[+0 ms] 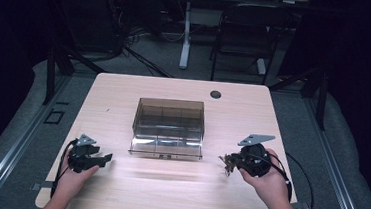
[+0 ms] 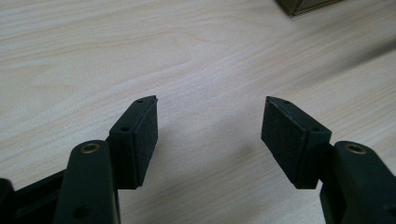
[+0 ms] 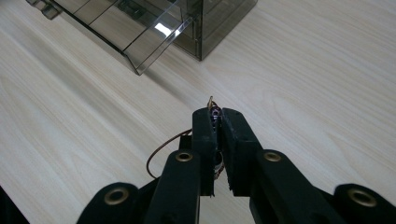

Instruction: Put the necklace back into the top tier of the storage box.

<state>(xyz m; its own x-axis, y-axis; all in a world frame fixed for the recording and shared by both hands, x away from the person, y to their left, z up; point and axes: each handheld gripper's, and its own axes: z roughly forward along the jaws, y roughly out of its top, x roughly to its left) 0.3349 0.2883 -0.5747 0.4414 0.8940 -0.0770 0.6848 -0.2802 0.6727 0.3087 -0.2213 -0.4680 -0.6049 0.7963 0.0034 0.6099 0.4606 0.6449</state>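
Observation:
A smoky see-through box (image 1: 170, 116) stands mid-table, its drawer (image 1: 166, 148) pulled out toward me. In the right gripper view the drawer (image 3: 116, 28) lies ahead on the left with the box (image 3: 219, 23) behind it. My right gripper (image 1: 229, 161) hovers right of the drawer's front, shut on a small trinket (image 3: 214, 111) with a purple bead and a thin brown wire loop (image 3: 156, 156) hanging below the jaws. My left gripper (image 1: 105, 158) rests near the table's front left, open, with only bare wood between its pads (image 2: 144, 135).
The wooden table (image 1: 124, 89) has a dark round hole (image 1: 216, 94) at the back right. A corner of the box (image 2: 303, 4) lies far ahead of the left gripper. Beyond the table stand a chair (image 1: 244, 34), a desk leg and cables.

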